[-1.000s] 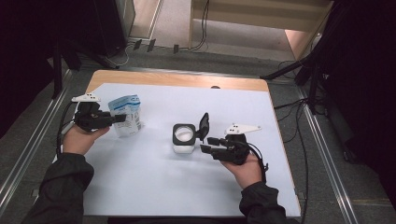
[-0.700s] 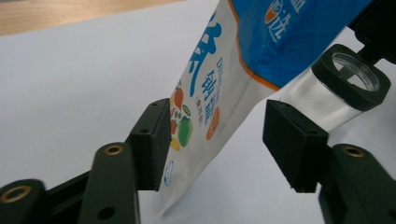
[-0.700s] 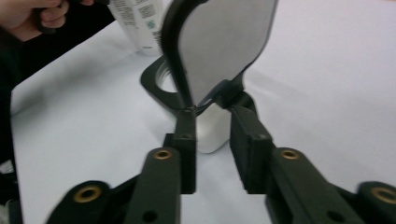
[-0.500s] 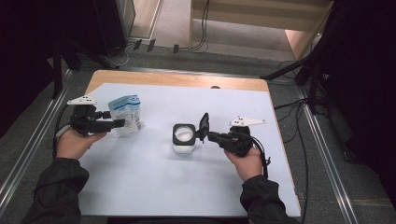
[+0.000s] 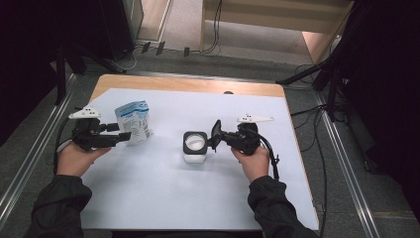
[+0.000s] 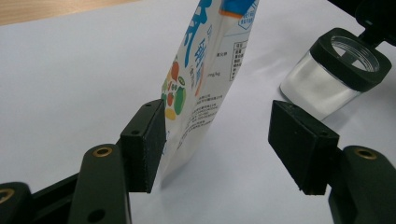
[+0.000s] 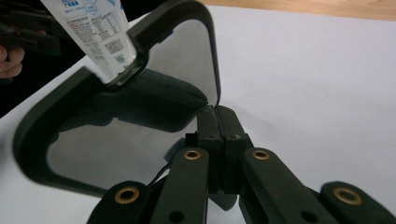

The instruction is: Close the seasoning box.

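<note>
Jaws of left gripper [image 6: 217,140] just opened, straddling pouch [image 6: 205,70] on counter [image 5: 148,198], no grip. Stands upright left of jar [image 5: 194,147], long axis vertical, top up. Jaws of right gripper [image 7: 217,121] clamped shut on hinged lid [image 7: 159,107], raised on edge. Likely step: jar held open; next calls for regripping pouch, tipping it over jar mouth.

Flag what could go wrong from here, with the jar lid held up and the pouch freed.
The pouch stands on its narrow base between the left gripper's jaws, which have just been opening; one pad touches it, so a nudge could topple it. The right gripper pinches only the rim of the hinged lid; it may slip. Pulling harder could tip the jar.
</note>
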{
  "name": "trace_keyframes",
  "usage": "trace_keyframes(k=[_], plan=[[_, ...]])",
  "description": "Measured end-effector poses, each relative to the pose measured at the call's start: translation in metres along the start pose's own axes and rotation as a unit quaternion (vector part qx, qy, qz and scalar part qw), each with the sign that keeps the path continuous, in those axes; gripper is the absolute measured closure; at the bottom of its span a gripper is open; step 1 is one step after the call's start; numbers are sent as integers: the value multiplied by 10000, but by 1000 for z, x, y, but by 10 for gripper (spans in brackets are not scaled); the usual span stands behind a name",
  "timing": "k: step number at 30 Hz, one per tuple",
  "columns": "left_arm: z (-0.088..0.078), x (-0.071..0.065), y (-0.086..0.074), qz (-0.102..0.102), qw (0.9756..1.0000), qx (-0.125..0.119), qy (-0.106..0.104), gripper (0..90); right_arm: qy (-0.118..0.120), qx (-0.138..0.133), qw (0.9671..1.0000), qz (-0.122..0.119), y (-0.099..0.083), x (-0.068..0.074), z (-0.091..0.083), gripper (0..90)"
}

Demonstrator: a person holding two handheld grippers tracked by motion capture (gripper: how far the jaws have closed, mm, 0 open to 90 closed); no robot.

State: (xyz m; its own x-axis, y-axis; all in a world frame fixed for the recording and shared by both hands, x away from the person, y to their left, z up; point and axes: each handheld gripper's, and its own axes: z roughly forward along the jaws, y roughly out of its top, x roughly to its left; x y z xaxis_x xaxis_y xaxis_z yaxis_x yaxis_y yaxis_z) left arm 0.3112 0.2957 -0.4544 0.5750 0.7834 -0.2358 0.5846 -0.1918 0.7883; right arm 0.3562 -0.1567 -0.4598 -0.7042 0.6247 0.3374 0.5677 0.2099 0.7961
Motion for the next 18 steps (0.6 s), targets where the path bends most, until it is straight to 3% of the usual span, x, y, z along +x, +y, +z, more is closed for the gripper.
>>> trace_keyframes(k=[10,18], plan=[[-2,1,-7,-97,9999,43,47,384,6,-103,9998,140,4,-1,5,900],[-7,4,-12,-155,9998,78,62,392,-1,-88,9999,-54,7,6,9,900]])
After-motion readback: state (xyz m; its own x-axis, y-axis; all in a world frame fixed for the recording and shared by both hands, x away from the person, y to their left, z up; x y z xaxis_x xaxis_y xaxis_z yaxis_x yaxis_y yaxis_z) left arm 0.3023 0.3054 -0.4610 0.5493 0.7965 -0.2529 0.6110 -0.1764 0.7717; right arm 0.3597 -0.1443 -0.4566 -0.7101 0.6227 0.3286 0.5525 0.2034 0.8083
